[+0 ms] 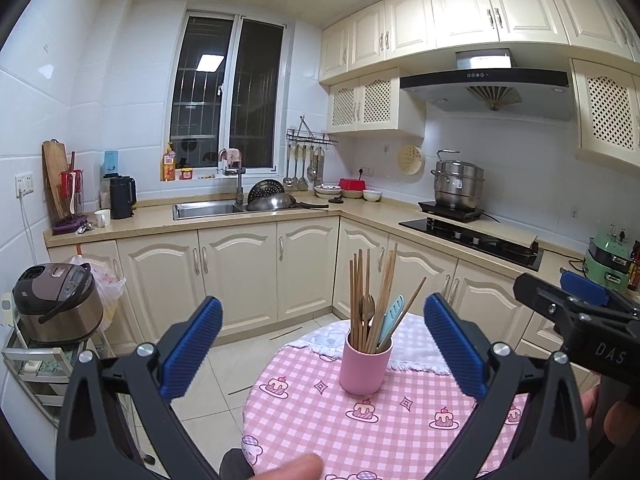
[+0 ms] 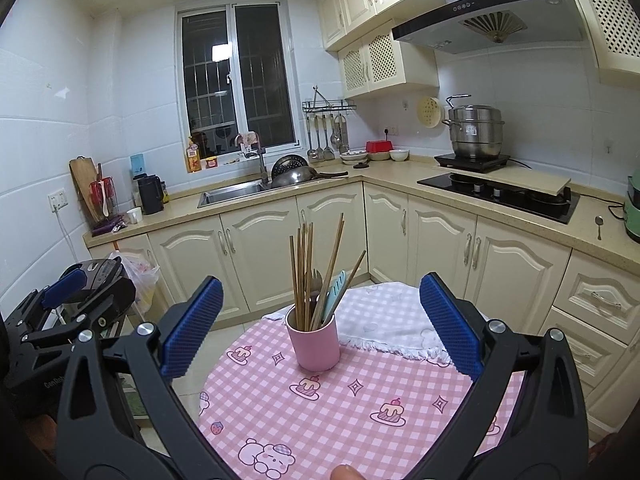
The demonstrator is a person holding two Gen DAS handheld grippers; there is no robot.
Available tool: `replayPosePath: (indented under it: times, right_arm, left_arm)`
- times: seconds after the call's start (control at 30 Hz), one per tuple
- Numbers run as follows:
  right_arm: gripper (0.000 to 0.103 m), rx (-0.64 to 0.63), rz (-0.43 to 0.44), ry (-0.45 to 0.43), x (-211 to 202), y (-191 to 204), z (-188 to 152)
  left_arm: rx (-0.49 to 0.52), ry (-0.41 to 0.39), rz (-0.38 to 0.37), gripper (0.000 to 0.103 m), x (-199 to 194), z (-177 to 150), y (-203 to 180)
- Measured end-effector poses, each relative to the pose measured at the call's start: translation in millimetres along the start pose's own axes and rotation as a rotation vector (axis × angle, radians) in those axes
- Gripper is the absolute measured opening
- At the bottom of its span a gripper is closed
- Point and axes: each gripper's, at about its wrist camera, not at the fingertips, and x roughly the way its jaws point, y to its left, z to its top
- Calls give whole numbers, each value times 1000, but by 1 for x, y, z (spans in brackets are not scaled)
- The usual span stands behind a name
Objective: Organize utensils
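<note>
Your left gripper (image 1: 323, 344) and right gripper (image 2: 320, 326) both hang wide open and empty above the round table (image 2: 360, 420). The pink cup (image 2: 313, 342) already stands there holding chopsticks (image 2: 306, 272) and other utensils, so the sorting looks nearly done; a spoon (image 2: 599, 225) remains on the counter.

Matt pink plastic cup (image 2: 313, 342), wooden chopsticks (image 2: 307, 276), checked cloth tablecloth (image 2: 348, 412), ribbed blue rubber pads (image 1: 191, 346), glossy steel steamer pot (image 2: 475, 131)

One pink cylindrical cup (image 1: 365, 364) holds roughly nine wooden chopsticks (image 1: 360, 292), one pale-blue plastic utensil (image 1: 391, 316), and one metal spoon (image 1: 367, 307).
</note>
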Motion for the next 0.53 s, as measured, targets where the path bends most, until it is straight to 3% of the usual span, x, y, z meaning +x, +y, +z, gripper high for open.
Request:
replayPosePath:
  times: [0.3,0.53]
  right_arm:
    - [97,1,7,18,5,-4,-3]
    - [97,2,11,22,7,-4,-4]
  left_arm:
    - [13,-31,14,99,-2,-3,-4]
    - [-2,-9,37,99,1,-3,-1]
